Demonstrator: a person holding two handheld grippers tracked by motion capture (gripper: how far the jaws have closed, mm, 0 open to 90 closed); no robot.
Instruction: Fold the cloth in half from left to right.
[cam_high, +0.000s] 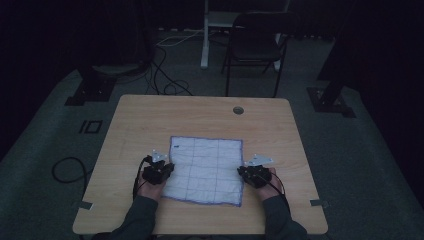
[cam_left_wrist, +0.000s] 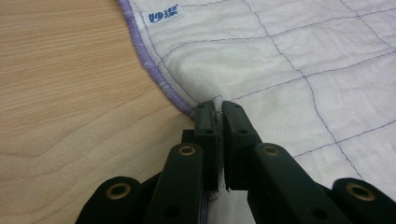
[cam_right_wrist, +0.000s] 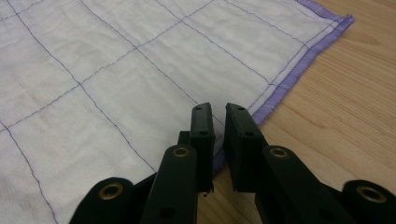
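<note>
We see a white quilted cloth (cam_high: 206, 170) with a purple hem and thin purple grid stitching lying flat on the wooden table (cam_high: 150, 115), with one pair of tongs at each of its side edges, near the person's end.

The left gripper (cam_left_wrist: 218, 105) is clamped on the cloth: in the left gripper view a ridge of white fabric is squeezed up between its two black jaws, which stand nearly together, and the hem bends in a curve toward them from the far left. A small label (cam_left_wrist: 164, 13) with blue characters sits on the cloth ahead of and to the left of these jaws (near the hem). Bare wood lies to their left, cloth to their right.

The right gripper (cam_right_wrist: 217, 109) has its jaws drawn close, with a narrow gap between them. They straddle the purple hem, and the edge of the cloth runs up into the gap, but we cannot tell whether the pads are actually pressing on it. The cloth spreads ahead and to the left of these jaws; its far corner (cam_right_wrist: 344, 20) lies ahead to their right, with wood beyond.

In the high view each hand (cam_high: 150, 187) rests behind its tool.
</note>
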